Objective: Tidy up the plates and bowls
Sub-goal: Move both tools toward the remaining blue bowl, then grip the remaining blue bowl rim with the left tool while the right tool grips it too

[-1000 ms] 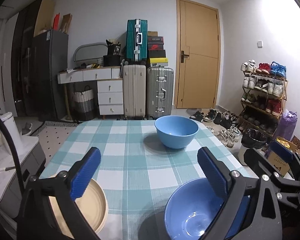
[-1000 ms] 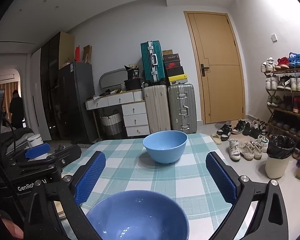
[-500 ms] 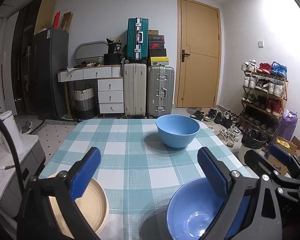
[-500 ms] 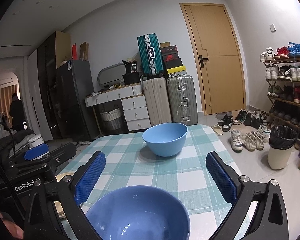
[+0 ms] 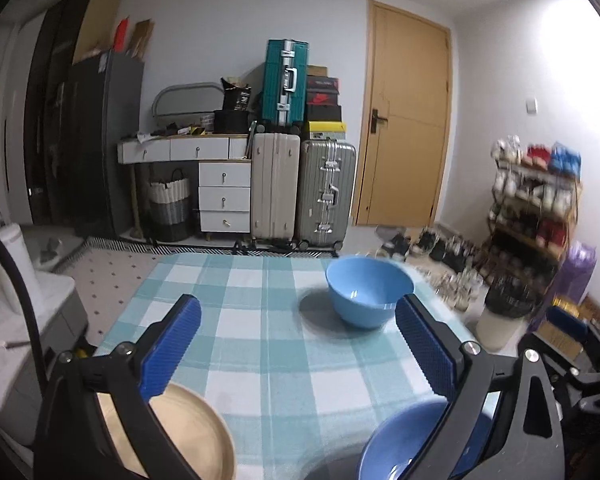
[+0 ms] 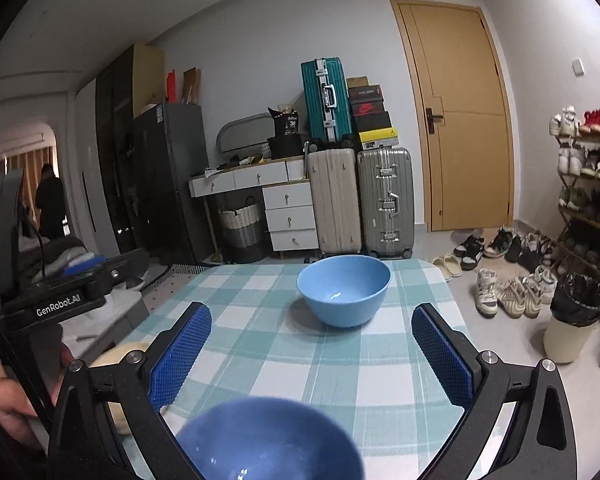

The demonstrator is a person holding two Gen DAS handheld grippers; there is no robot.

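Observation:
A light blue bowl (image 5: pixel 369 297) (image 6: pixel 344 290) stands upright toward the far right of the checked tablecloth (image 5: pixel 268 344) (image 6: pixel 312 364). A darker blue bowl (image 5: pixel 404 440) (image 6: pixel 268 440) sits at the near edge, below and between the fingers of my right gripper (image 6: pixel 312 354), which is open and holds nothing. A beige plate (image 5: pixel 188 436) (image 6: pixel 120 356) lies at the near left under my left gripper (image 5: pixel 298 344), also open and empty. The left gripper's body (image 6: pixel 60 292) shows at the left of the right wrist view.
Suitcases (image 5: pixel 300 188), a white drawer unit (image 5: pixel 224 196) and a wooden door (image 5: pixel 404 128) line the far wall. A shoe rack (image 5: pixel 536 208), loose shoes (image 6: pixel 500 272) and a bin (image 6: pixel 572 316) stand right of the table. A person (image 6: pixel 50 204) stands far left.
Both grippers have tilted up and drawn back a little. The near blue bowl and the plate sit lower in both views. Nothing was grasped.

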